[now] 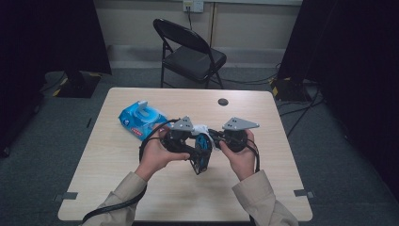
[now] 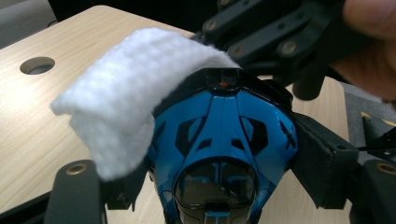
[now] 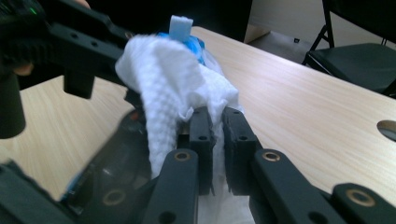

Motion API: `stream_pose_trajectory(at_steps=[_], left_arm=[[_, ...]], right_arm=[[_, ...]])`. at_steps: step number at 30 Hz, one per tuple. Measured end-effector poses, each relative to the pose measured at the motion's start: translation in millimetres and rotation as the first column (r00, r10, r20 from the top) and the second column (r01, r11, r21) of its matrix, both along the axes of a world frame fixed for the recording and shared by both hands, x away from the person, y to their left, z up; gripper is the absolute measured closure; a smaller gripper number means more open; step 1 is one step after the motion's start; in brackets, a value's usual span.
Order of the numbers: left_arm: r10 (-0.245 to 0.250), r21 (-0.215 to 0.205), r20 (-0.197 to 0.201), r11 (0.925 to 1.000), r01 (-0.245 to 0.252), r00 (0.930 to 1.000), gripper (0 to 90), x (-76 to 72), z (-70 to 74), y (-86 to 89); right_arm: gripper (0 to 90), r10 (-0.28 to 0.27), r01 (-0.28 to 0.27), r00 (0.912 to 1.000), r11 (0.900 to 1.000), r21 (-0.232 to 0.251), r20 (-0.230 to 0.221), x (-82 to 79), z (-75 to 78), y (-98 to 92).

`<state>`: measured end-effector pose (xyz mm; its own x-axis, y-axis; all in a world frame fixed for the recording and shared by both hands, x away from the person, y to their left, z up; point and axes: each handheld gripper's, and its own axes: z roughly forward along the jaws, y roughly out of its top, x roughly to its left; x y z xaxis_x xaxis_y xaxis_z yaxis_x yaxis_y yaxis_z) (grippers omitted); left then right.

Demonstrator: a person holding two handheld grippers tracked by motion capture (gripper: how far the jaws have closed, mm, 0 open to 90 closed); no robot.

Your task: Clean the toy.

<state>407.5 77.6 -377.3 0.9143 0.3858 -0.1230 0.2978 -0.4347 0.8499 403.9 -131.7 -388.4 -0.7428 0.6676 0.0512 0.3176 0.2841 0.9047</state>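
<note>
The left gripper (image 1: 195, 153) is clamping a blue and black toy car (image 2: 224, 140) between its fingers (image 2: 322, 168), which are standing wide against the car's two flanks. The car is being held off the desk (image 1: 141, 188), above its middle and a little toward the near edge, with its long axis running roughly along the left gripper's own line, so one end is facing that gripper's camera and the other end is pointing away.

The right gripper (image 1: 214, 136) is pinching a white wipe (image 3: 177, 79) between its fingers (image 3: 201, 140), which are standing narrow, almost together, with a fold of cloth between them. The wipe is lying draped over the car's far upper edge, touching it, and hanging down one flank.

So the surface to be rubbed is lying directly ahead of the right fingers and slightly below them, and the right hand is the one working. A stroke along the car's length looks like the fitting direction.

A blue pack of wipes (image 1: 141, 120) is lying toward the desk's far left corner, well apart from both hands.
</note>
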Motion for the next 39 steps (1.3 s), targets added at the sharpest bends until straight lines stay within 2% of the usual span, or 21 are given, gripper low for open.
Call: stream_pose_trajectory(at_steps=[7,18,24,29,33,39], left_arm=[[0.012,-0.003,0.001,0.9999,-0.012,0.9999,26.5,0.7,-0.3,2.8],[0.064,0.000,-0.004,0.9980,-0.064,0.9980,26.5,6.3,-2.6,20.8],[0.090,0.005,-0.005,0.9959,-0.090,0.9959,26.5,11.0,-3.4,27.1],[0.083,-0.004,-0.005,0.9966,-0.083,0.9966,26.5,11.4,-1.7,22.5],[0.074,-0.010,-0.007,0.9972,-0.074,0.9972,26.5,10.7,-1.6,16.4],[0.070,0.002,-0.004,0.9975,-0.070,0.9975,26.5,10.8,-2.0,13.6]], right_arm=[[83.9,-0.020,0.020,0.9998,1.000,-0.008,-0.001,0.8,-8.1,-3.4],[83.9,-0.083,0.076,0.9940,0.993,0.091,0.072,-7.1,10.6,-32.8],[83.9,-0.072,0.062,0.9946,0.991,0.122,0.075,-11.0,14.5,-43.5],[83.9,-0.012,0.007,0.9981,0.997,0.078,0.060,-13.0,7.6,-32.6],[83.8,0.027,-0.030,0.9983,0.998,0.062,0.051,-14.5,0.4,-19.1],[83.8,0.049,-0.051,0.9977,0.998,0.027,0.047,-17.6,-7.0,-5.2]])
